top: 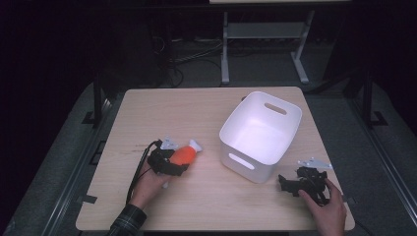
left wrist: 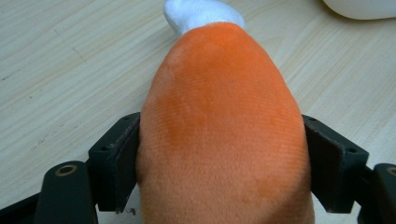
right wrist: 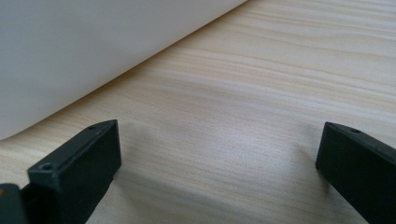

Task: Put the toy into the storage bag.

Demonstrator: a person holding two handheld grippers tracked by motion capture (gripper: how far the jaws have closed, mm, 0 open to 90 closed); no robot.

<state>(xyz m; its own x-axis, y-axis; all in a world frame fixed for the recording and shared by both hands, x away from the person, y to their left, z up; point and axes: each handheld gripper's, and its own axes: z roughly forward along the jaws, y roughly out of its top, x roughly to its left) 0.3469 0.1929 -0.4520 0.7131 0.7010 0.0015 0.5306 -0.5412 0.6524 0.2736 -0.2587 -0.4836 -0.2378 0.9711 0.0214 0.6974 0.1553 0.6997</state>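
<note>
An orange plush toy (top: 183, 154) with a white tip (top: 195, 145) lies on the wooden table (top: 196, 108), left of centre. My left gripper (top: 169, 162) is shut on it. In the left gripper view both black jaws press the sides of the orange plush toy (left wrist: 219, 135), and its white tip (left wrist: 201, 14) points away. My right gripper (top: 290, 184) rests low on the table at the front right, just right of the white bin (top: 258, 132). Its jaws stand wide apart in the right gripper view, open over bare wood, with the white bin's wall (right wrist: 93, 51) close ahead on the left.
The white bin has handle slots and stands right of centre with nothing visible inside. Dark floor, cables and a metal table frame (top: 265, 44) lie beyond the far edge. A hand holds each gripper at the near edge.
</note>
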